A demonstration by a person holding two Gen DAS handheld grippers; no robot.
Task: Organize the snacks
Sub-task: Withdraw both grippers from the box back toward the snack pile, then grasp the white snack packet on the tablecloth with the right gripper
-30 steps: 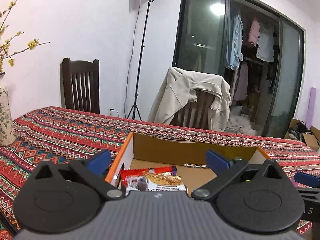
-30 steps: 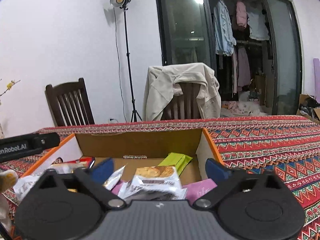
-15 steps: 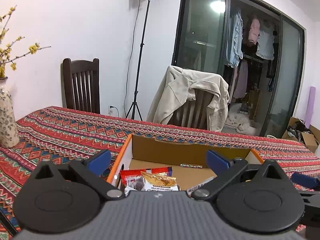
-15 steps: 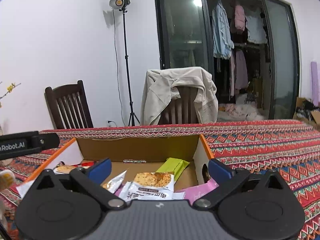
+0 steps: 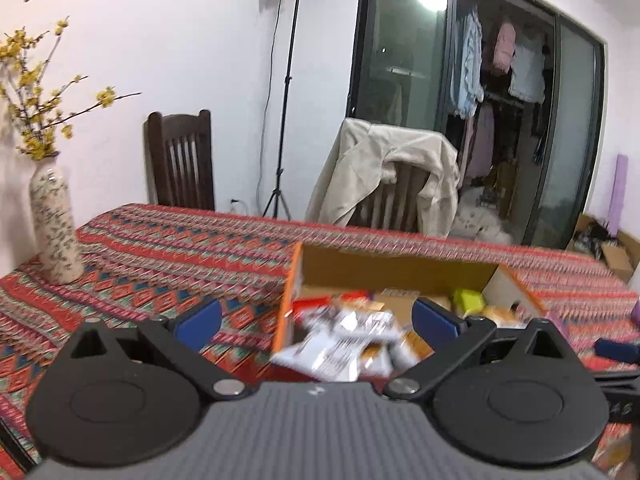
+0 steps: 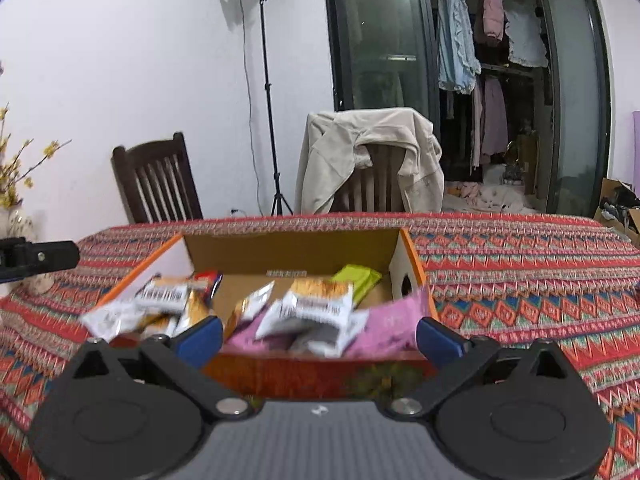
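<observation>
table [image 6: 520,248] | patterned cloth | on it: box [image 6: 296,250], vase [image 5: 54,220]

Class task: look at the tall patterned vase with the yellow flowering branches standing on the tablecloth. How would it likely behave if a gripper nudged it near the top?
The vase is tall and narrow with long branches rising well above it, so it is probably top-heavy and apt to tip. It looks ceramic, so likely rigid and fragile. The woven tablecloth might grip its base, favouring toppling over sliding.
</observation>
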